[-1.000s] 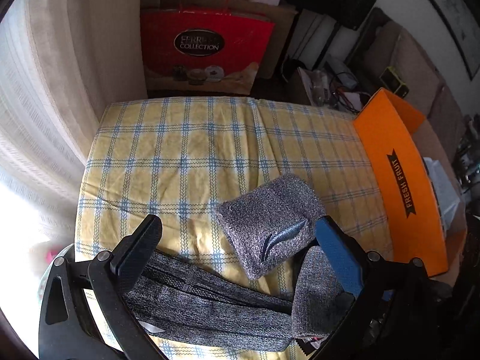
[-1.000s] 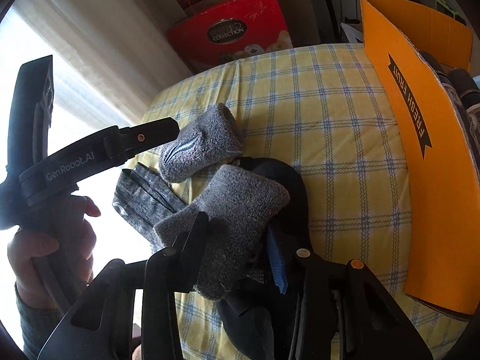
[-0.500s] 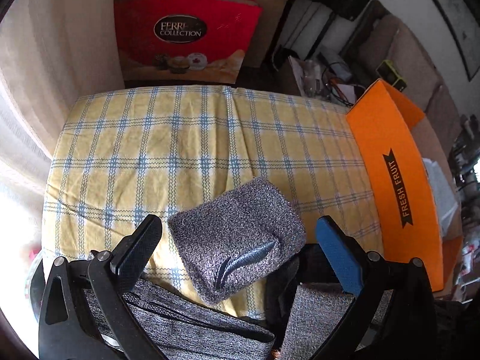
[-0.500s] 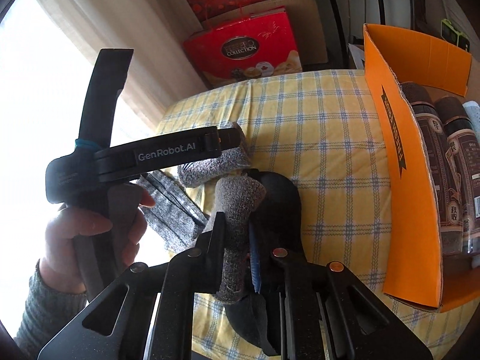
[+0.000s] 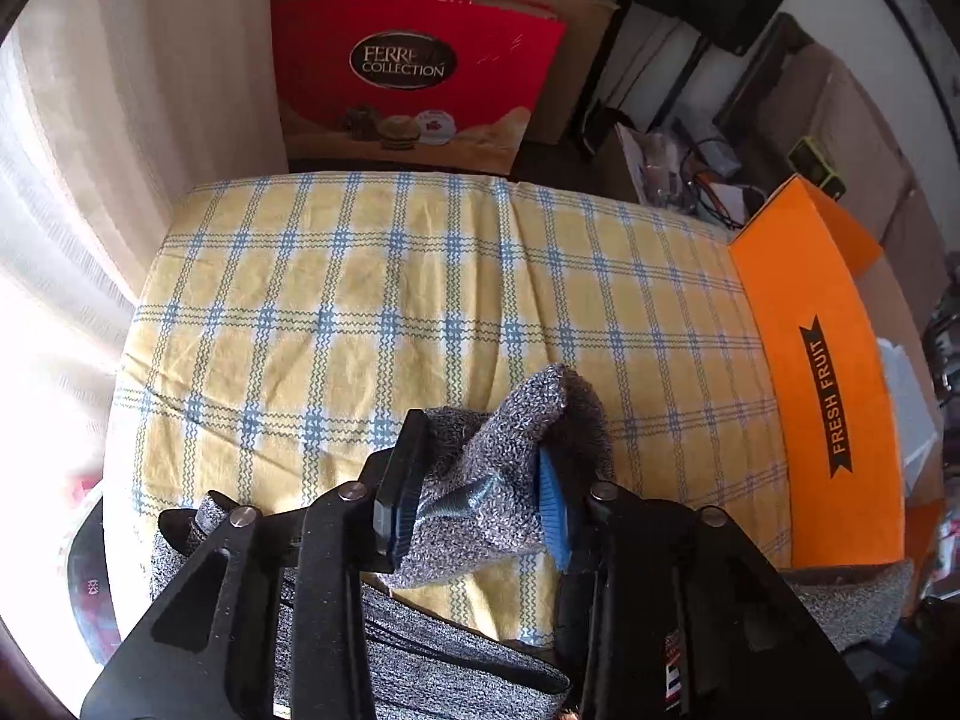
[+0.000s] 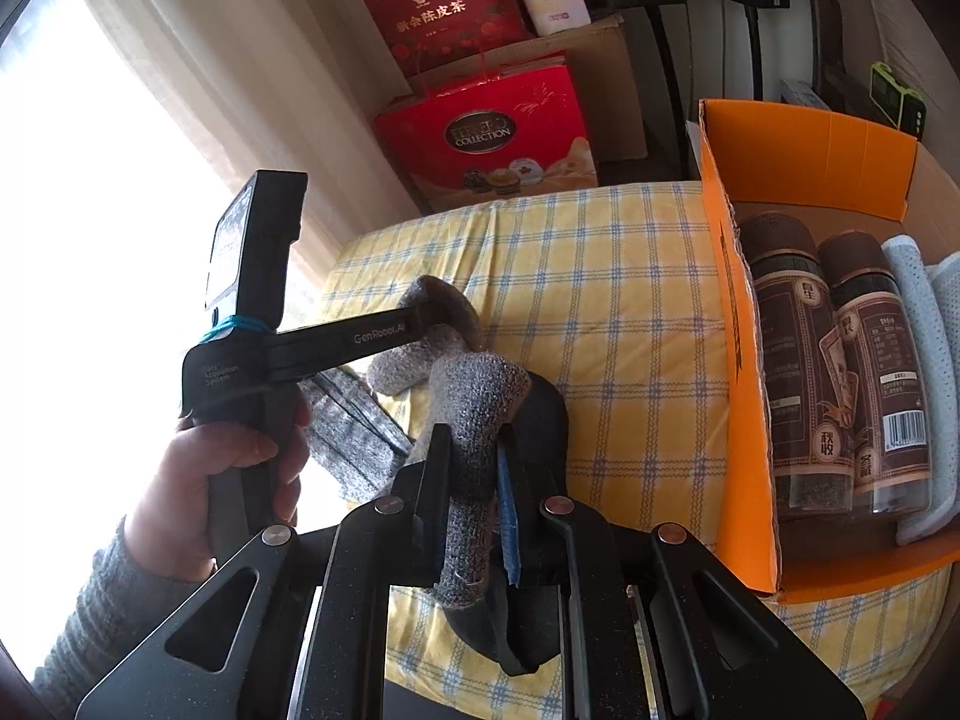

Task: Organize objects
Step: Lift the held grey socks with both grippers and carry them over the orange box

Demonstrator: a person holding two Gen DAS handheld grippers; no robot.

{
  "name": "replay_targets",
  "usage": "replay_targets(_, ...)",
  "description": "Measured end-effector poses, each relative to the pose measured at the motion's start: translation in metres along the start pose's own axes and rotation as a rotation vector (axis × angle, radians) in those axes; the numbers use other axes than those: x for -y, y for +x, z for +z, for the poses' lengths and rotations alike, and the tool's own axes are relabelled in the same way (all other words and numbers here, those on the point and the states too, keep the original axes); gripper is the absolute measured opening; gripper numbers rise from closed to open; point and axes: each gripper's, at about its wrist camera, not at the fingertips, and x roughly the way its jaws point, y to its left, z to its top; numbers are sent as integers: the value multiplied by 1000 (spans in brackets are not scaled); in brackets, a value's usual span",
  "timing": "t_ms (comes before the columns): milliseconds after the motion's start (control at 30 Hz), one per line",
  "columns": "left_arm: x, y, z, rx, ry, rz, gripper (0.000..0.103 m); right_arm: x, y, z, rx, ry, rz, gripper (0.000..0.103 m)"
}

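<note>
While both grippers carry grey knit pieces, orange "FRESH FRUIT" box (image 6: 735, 372) holds only two brown jars (image 6: 792, 360) and white cloth (image 6: 927, 300). Left gripper (image 5: 474, 498) jaws just closing, now clamped on grey wristband (image 5: 510, 468) above checked yellow cloth (image 5: 372, 300). Right gripper (image 6: 474, 480) pinched on second grey knit piece (image 6: 474, 420), lifted. Left to do, by judgement: both pieces into box; grey folded band (image 5: 444, 654) and black item (image 6: 546, 420) remain on cloth.
</note>
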Motion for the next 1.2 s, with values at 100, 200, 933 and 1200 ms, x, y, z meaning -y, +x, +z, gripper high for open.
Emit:
replay_targets(100,0,-17,1,21,4,-16,25,-1,-9,3,13,1,-1,12)
replay_targets(200,5,-38,2,43,9,-48,25,-2,-21,8,37,0,-5,12)
replay_targets(933,129,-112,0,126,196,-213,26,92,-127,23,197,150,-153,12)
replay_targets(1200,182,-105,-1,113,249,-258,26,144,-153,13,225,229,-233,12)
